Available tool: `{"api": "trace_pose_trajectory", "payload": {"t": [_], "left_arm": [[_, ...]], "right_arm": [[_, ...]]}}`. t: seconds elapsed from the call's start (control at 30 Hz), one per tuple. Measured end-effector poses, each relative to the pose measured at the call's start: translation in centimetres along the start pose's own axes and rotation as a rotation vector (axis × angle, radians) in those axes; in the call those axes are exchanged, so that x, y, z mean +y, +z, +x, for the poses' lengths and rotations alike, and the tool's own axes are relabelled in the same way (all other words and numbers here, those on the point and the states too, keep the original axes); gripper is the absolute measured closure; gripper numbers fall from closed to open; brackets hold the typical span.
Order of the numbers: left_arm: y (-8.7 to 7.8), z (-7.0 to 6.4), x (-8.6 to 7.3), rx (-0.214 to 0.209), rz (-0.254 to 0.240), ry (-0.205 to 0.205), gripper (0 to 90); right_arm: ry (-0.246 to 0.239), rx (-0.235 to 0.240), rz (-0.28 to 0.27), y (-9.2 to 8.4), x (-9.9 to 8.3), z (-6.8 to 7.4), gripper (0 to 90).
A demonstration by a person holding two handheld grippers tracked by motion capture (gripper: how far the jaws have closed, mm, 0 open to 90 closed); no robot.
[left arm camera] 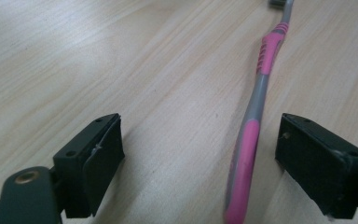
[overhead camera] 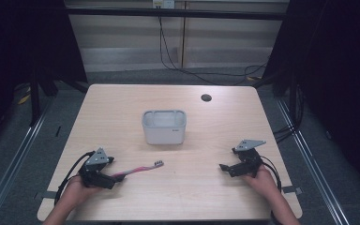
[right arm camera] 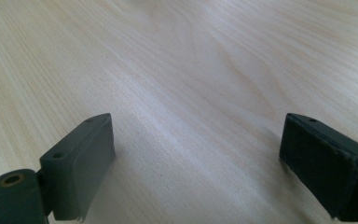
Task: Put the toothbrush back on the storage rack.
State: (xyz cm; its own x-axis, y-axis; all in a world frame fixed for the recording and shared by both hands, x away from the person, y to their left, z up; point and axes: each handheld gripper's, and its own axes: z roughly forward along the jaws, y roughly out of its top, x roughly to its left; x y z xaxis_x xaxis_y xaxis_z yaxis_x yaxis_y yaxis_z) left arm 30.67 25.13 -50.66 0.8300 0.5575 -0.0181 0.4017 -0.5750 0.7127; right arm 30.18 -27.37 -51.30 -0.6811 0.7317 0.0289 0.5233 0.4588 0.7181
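Left gripper [left arm camera: 200,154] is sitting wide open around the toothbrush [left arm camera: 254,121] handle, probably needing a squeeze next.

Pale wood-grain table [overhead camera: 215,136] with a soft sheen; glossy pink-and-grey plastic toothbrush [left arm camera: 251,126]; matt black tongs [left arm camera: 200,154].

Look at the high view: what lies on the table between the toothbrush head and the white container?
Nothing. The high view shows bare wooden table between the toothbrush head and the white container.
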Motion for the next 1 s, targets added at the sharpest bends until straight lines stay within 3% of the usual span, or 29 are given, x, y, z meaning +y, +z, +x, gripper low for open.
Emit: {"api": "trace_pose_trajectory", "payload": {"t": [0.03,0.13,0.17,0.47,0.57,0.67,0.73,0.83,0.9,1.0], "left_arm": [[-0.1,0.1,0.3,0.001,0.037,0.003,15.8],[-0.2,0.1,0.8,0.016,0.068,-0.001,18.6],[-0.1,-0.1,1.3,0.024,0.100,0.018,19.5],[0.7,-0.8,4.1,-0.022,0.162,0.048,22.3],[1.1,-1.1,5.3,-0.041,0.202,0.077,23.6],[1.1,-1.2,5.7,-0.050,0.211,0.068,23.7],[1.2,-1.2,6.2,-0.043,0.273,0.087,23.9],[1.2,-1.1,6.4,-0.045,0.288,0.089,25.2],[1.1,-1.0,6.8,-0.038,0.296,0.065,25.9],[1.0,-0.9,7.1,-0.044,0.310,0.074,26.2]], "right_arm": [[0.000,0.000,0.000,0.0,0.0,0.0,9.6],[0.000,0.000,0.000,0.0,0.0,0.0,9.6],[0.000,0.000,0.000,0.0,0.0,0.0,9.6],[0.004,-0.003,0.001,0.0,0.0,0.1,9.6],[0.005,-0.003,0.001,0.0,0.0,0.0,9.6],[0.005,-0.003,0.001,0.0,0.0,0.0,9.6],[0.005,-0.004,0.001,0.0,0.0,0.0,9.6],[0.005,-0.005,0.001,0.0,0.0,0.1,9.6],[0.005,-0.005,0.000,0.0,0.0,0.1,9.6],[0.005,-0.005,0.000,0.0,0.0,0.1,9.6]]}}
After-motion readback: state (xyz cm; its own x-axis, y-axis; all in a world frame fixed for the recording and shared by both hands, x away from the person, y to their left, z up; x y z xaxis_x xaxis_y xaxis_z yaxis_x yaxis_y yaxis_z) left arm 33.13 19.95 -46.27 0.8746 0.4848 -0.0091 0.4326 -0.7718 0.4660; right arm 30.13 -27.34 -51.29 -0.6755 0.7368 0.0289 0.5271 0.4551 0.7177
